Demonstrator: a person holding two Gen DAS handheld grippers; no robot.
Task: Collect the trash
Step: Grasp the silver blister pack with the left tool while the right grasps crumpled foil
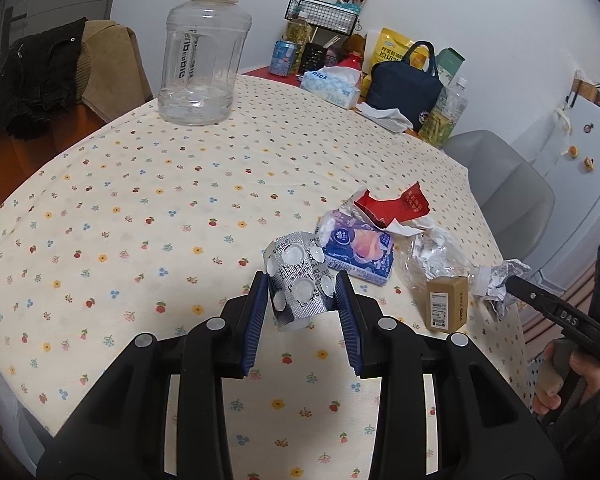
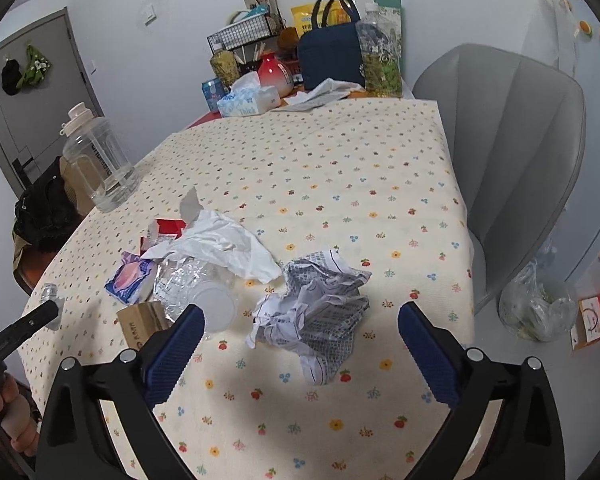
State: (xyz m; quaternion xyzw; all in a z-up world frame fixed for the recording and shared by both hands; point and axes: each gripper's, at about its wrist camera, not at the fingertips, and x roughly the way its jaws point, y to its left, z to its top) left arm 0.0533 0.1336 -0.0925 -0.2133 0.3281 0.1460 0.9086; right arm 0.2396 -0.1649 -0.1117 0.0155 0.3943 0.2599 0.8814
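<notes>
My left gripper [image 1: 302, 286] is shut on a silver pill blister pack [image 1: 298, 280] and holds it just above the flowered tablecloth [image 1: 140, 208]. Right of it lie a blue tissue packet [image 1: 358, 250], a red torn wrapper [image 1: 396, 204], a crushed clear plastic bottle [image 1: 436, 260] and a small brown box [image 1: 447, 303]. My right gripper [image 2: 300, 320] is open over a crumpled printed paper [image 2: 320, 312]. Left of it lie a white crumpled tissue [image 2: 224, 244], the clear bottle [image 2: 196, 288], the blue packet [image 2: 130, 280] and the brown box [image 2: 140, 324].
A big clear water jug [image 1: 200, 64] stands at the far left of the table. A tissue box [image 1: 332, 88], a navy bag [image 1: 404, 84], bottles and a wire rack crowd the back edge. A grey chair [image 2: 512, 152] stands at the right, with a plastic bag [image 2: 536, 308] on the floor.
</notes>
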